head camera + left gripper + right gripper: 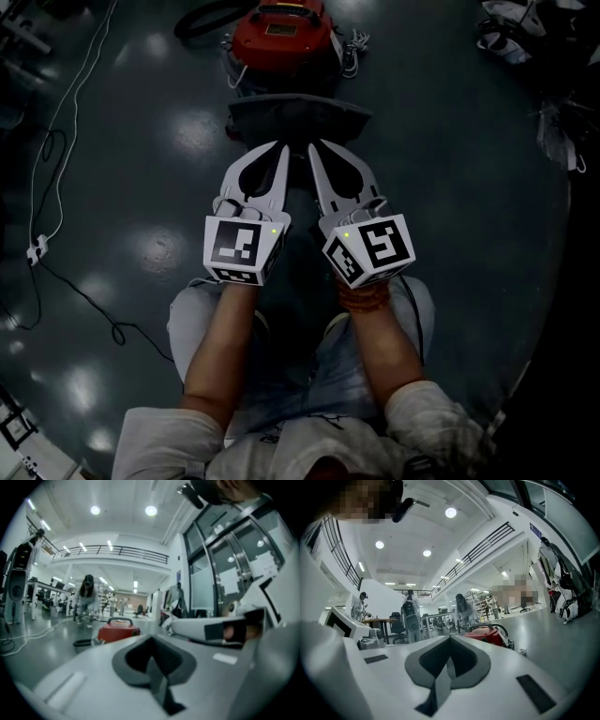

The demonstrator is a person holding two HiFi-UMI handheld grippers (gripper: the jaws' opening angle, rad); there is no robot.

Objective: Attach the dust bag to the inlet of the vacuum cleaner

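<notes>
Dust bag (298,117): one, dark grey and flat, lying on the floor (450,234) just on the person's side of the vacuum cleaner (281,33). Its long axis runs left to right across the head view, square to the line from person to machine. Whether bag and cleaner touch cannot be told.

Vacuum cleaner: one, red, at the top centre of the head view, with a black hose (202,19) curling off to its left.

Left gripper (279,150) and right gripper (315,148): two, side by side and near each other, both pointing away from the person towards the bag. In each gripper view the jaws are pressed together with nothing between them. The tips lie at the bag's near edge in the head view; contact cannot be judged.

Forearms: two, bare, reaching forward in parallel over the person's lap.
</notes>
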